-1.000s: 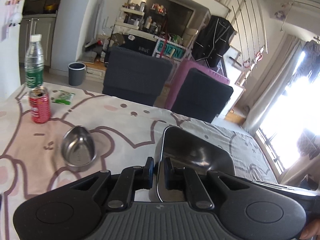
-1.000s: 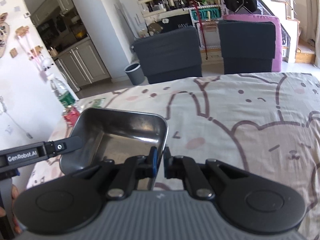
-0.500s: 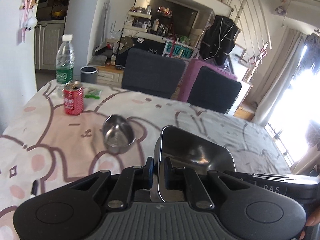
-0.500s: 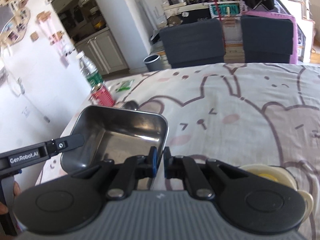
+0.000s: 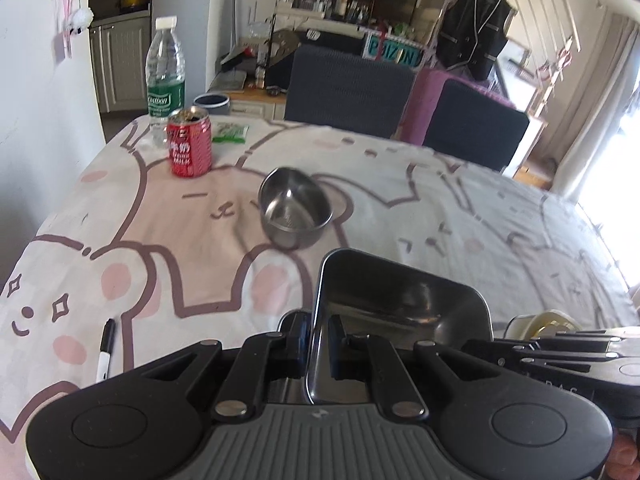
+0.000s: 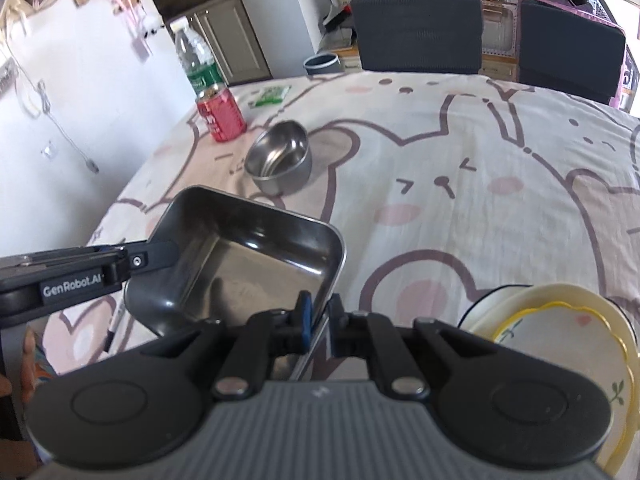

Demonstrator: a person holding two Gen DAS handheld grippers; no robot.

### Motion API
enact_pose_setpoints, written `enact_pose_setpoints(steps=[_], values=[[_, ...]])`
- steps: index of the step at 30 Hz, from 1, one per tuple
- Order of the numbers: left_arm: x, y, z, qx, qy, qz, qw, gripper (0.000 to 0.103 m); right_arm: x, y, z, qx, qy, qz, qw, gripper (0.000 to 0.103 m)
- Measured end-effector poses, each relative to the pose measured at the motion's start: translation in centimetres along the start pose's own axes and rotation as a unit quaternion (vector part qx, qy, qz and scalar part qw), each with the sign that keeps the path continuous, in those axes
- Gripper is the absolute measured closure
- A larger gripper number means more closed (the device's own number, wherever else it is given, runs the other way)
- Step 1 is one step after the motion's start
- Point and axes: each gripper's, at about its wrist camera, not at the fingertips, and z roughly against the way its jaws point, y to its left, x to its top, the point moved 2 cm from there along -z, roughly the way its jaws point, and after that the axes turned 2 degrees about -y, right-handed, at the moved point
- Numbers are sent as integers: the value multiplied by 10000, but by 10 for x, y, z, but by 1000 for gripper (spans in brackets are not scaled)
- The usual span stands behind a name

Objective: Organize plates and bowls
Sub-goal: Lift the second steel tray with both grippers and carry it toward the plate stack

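Note:
Both grippers hold one rectangular steel tray above the table. My left gripper is shut on the tray's left rim. My right gripper is shut on the right rim of the same tray. The left gripper's finger also shows in the right wrist view, clamped on the tray's left edge. A round steel bowl stands on the cloth beyond the tray; it also shows in the right wrist view. A cream plate with a yellow scalloped rim lies stacked at the lower right.
A red can and a water bottle stand at the far left of the table. A green packet lies behind them. A black marker lies near the front left edge. Two dark chairs stand behind the table.
Both grippers have drawn back and tilted down with the tray. More of the table now shows, with the bowl, can and stacked plates coming further into view.

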Motion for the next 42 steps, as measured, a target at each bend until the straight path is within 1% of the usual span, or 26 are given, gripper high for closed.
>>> enact_pose_setpoints(steps=[8, 20, 23, 25, 27, 32, 35, 38, 42], values=[[-7, 7, -18, 265, 332, -44, 9991, 92, 0, 7, -19, -103, 214, 116, 9996, 93], [-14, 8, -39, 539, 624, -193, 9964, 90, -5, 21, -28, -216, 359, 474, 9980, 92], [-15, 7, -41, 568, 658, -226, 9960, 90, -6, 22, -28, -257, 362, 563, 9974, 92], [-15, 6, -43, 581, 677, -245, 9957, 86, -7, 23, -29, -302, 372, 645, 9968, 92], [-16, 5, -45, 597, 702, -270, 9954, 85, -8, 25, -30, -337, 390, 741, 9959, 92], [-18, 4, -49, 622, 750, -314, 9947, 85, -13, 30, -36, -460, 435, 1063, 9923, 91], [-18, 3, -49, 552, 760, -326, 9950, 85, -13, 29, -38, -513, 477, 1118, 9913, 91], [-19, 2, -50, 529, 783, -356, 9949, 85, -13, 30, -41, -653, 478, 1228, 9891, 91], [-19, 3, -51, 518, 794, -337, 9949, 85, -14, 29, -43, -696, 467, 1278, 9883, 91]])
